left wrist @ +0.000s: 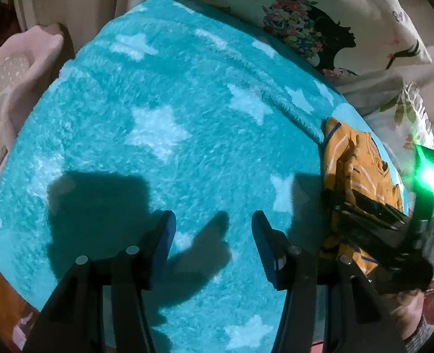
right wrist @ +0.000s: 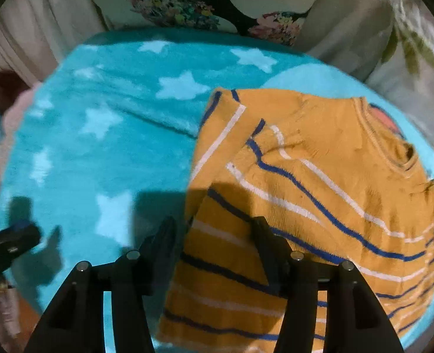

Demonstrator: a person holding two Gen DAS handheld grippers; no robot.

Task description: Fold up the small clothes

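A small mustard-yellow sweater (right wrist: 319,161) with blue and white stripes lies partly folded on a fluffy teal blanket (right wrist: 99,147) with white stars, one sleeve laid across its body. My right gripper (right wrist: 214,223) points down over the sweater's left edge with its jaws apart, and the pads press on nothing. In the left wrist view the sweater (left wrist: 355,158) sits at the right edge of the blanket (left wrist: 158,103), partly hidden by the right gripper (left wrist: 393,229). My left gripper (left wrist: 214,217) hovers open over bare blanket, well left of the sweater.
Floral-print pillows (left wrist: 319,23) lie along the blanket's far side. A pale pink cushion (left wrist: 17,67) sits beyond its left edge. A green light (left wrist: 428,173) glows on the right gripper's body. The left gripper's tip (right wrist: 20,232) shows at the left edge of the right wrist view.
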